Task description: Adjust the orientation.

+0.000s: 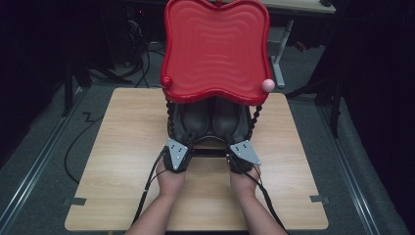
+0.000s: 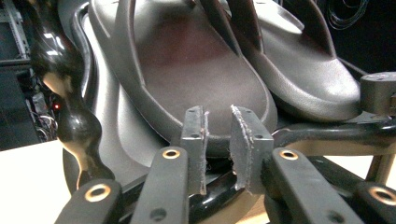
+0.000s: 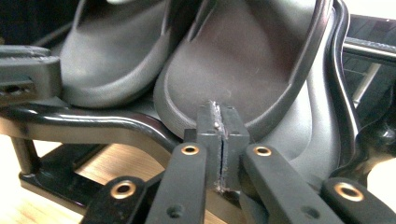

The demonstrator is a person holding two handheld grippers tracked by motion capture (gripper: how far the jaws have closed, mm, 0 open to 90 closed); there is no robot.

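A pair of dark sandals lies on the black lower shelf [image 2: 108, 140] of a small stand, under a red wavy tray [image 1: 215, 49]. My left gripper [image 2: 218, 130] is open, its pads a small gap apart just in front of the heel of the left sandal [image 2: 201, 70], with nothing between them. My right gripper [image 3: 218, 123] is shut, pads pressed together with nothing visible between them, right at the heel of the right sandal [image 3: 243, 60]. From above, the left gripper [image 1: 184, 141] and right gripper [image 1: 236, 143] sit side by side at the shelf's front edge.
The stand rests on a wooden table [image 1: 122, 147]. Black twisted posts [image 2: 65, 93] carry the red tray, which overhangs the sandals. A pink ball [image 1: 267, 85] and a red ball [image 1: 166, 81] sit at the tray's front corners. Dark floor and cables surround the table.
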